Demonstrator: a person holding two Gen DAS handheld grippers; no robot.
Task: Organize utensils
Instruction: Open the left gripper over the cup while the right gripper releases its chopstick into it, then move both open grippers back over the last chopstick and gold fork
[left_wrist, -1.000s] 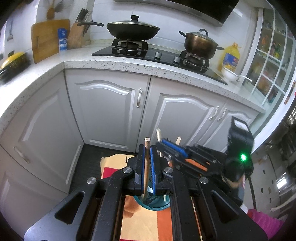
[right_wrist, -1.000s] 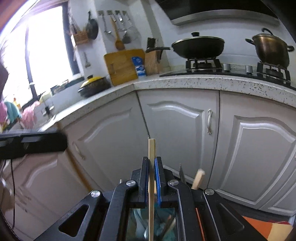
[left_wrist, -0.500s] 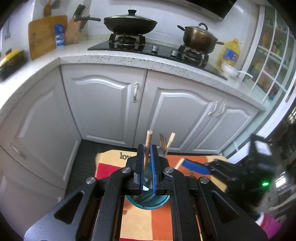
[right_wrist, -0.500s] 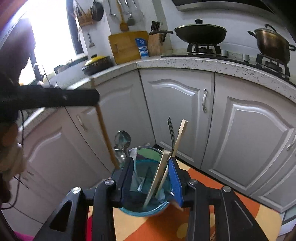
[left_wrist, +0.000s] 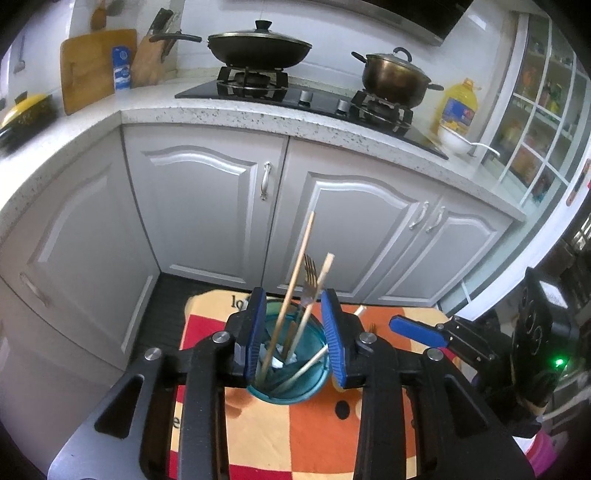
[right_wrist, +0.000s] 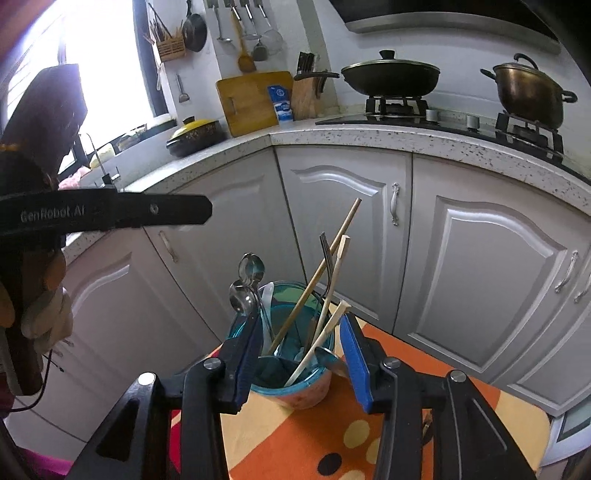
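Observation:
A teal cup stands on a checked cloth and holds a long brown chopstick, a fork, pale chopsticks and spoons. My left gripper hovers just over the cup, its jaws opening, with the utensils standing loose between them and untouched. In the right wrist view, my right gripper sits near the cup, jaws opening, pads clear of the utensils. One blue finger of the right gripper shows off to the cup's right.
The cloth covers a small table in front of grey cabinet doors. A fork tip lies on the cloth right of the cup. Stove, wok and pot sit on the counter behind. A gloved hand holds the left gripper.
Both grippers have let go of their chopsticks, which now lean in the cup. The jaws of both have spread. The right gripper has pulled back from over the cup to its right.

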